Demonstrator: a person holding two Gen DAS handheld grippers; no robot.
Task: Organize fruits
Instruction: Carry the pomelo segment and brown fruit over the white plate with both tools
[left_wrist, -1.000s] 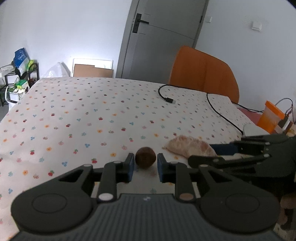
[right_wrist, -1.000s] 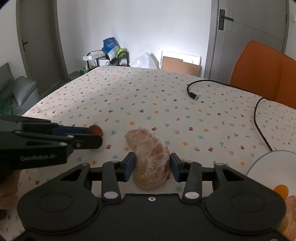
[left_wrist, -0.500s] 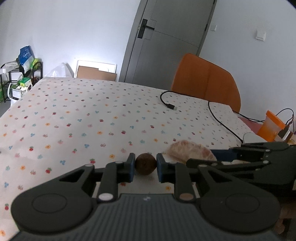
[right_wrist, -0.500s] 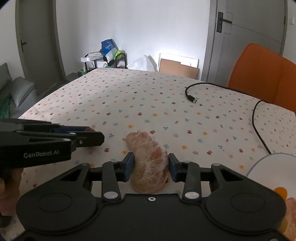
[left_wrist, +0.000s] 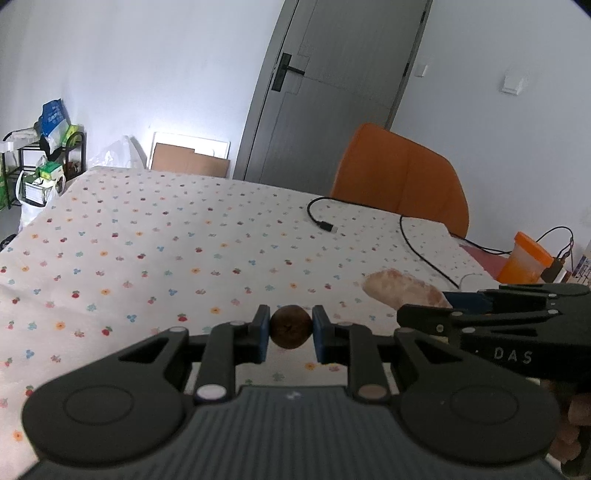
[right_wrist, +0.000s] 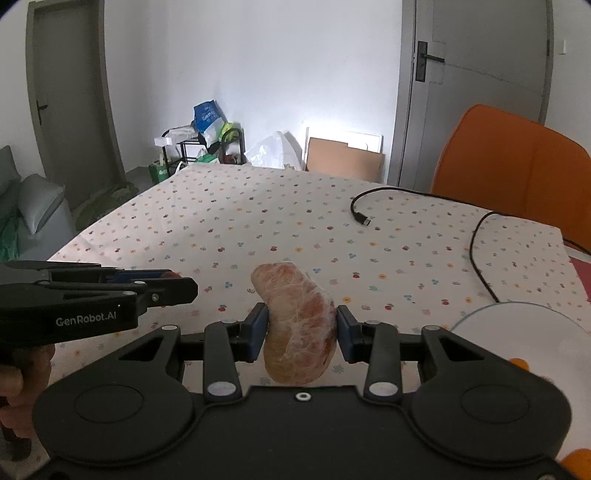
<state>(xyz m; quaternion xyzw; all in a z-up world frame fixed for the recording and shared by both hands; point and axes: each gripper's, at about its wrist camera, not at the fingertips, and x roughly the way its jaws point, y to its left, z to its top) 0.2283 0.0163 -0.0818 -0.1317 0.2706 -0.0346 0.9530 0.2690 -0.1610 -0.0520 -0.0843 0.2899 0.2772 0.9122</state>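
My left gripper (left_wrist: 290, 332) is shut on a small round brown fruit (left_wrist: 290, 326) and holds it above the flowered tablecloth (left_wrist: 166, 258). My right gripper (right_wrist: 300, 332) is shut on a large peeled pink pomelo segment (right_wrist: 297, 325), lifted off the cloth. The segment also shows in the left wrist view (left_wrist: 402, 293), with the right gripper (left_wrist: 410, 314) to the right of my left one. In the right wrist view the left gripper (right_wrist: 184, 286) is at the left. A white plate (right_wrist: 517, 332) with orange fruit pieces (right_wrist: 519, 364) lies at the right.
A black USB cable (right_wrist: 417, 206) lies across the far right of the table. An orange chair (left_wrist: 399, 177) stands behind the table. An orange cup (left_wrist: 526, 258) stands at the right edge. A shelf with bags (right_wrist: 207, 144) is by the far wall.
Both grippers have risen with their fruits: the brown fruit and the pomelo segment have left the cloth. The left jaws have closed tighter on the brown fruit.
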